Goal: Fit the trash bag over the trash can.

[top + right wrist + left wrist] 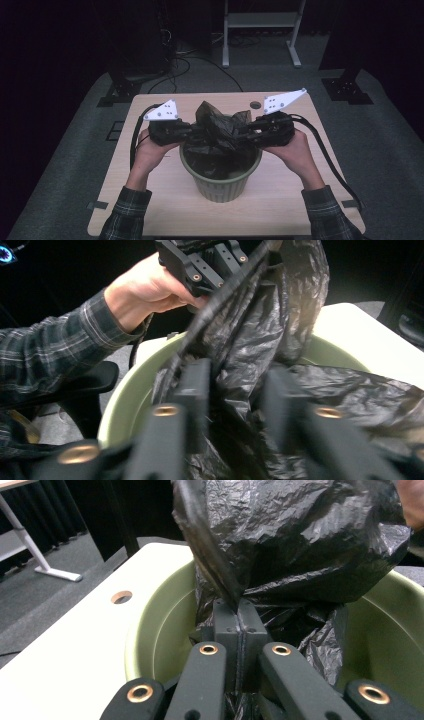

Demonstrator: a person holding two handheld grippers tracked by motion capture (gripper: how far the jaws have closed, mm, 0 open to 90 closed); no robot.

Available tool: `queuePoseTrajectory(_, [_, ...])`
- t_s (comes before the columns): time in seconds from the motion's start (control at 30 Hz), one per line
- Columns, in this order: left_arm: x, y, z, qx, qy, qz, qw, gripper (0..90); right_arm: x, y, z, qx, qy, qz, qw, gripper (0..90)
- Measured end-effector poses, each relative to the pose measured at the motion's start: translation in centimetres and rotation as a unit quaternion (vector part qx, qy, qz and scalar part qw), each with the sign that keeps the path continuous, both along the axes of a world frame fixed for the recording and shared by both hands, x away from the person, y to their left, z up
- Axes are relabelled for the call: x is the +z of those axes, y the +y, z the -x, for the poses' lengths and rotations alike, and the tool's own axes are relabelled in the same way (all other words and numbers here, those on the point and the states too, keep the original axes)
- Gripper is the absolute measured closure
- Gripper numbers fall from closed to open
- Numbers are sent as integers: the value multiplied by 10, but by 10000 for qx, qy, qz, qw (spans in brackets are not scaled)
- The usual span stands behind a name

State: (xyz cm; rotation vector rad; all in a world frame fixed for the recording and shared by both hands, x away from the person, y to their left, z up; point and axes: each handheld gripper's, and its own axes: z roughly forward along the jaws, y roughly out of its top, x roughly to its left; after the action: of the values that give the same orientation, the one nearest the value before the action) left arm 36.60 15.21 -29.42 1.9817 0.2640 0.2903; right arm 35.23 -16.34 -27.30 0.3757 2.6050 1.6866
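A round, pale green plastic bin (220,181) with a ribbed wall stands near the middle of the light wooden surface (290,200). Inside it sits a black plastic bag (220,131) — thin, glossy, heavily crinkled — whose upper part rises in a bunched peak above the rim. The left hand-held gripper (239,611) has its jaws pressed together on a fold of the bag at the bin's left side. The right hand-held gripper (235,390) holds its jaws apart, with bag film lying between them — no pressing contact is visible.
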Motion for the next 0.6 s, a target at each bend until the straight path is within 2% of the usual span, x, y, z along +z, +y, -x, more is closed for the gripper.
queuePoseTrajectory(0.07, [0,2,1,27,6,10,10000,897,-2,2,0,-60,-122,66,9999,852])
queuePoseTrajectory(0.1, [0,5,1,59,1,11,10000,897,-2,1,1,-75,-177,98,9998,892])
queuePoseTrajectory(0.23, [-1,27,2,239,37,120,9996,898,0,-10,3,-256,-327,115,9991,897])
queuePoseTrajectory(0.33, [-3,39,4,337,31,156,9993,898,-2,-32,3,-503,-372,99,9980,897])
queuePoseTrajectory(0.5, [-6,55,6,522,11,171,9985,898,-11,-61,4,-777,-339,66,9964,898])
queuePoseTrajectory(0.6, [-7,66,8,654,-16,143,9978,899,-19,-82,5,-1028,-319,90,9941,899])
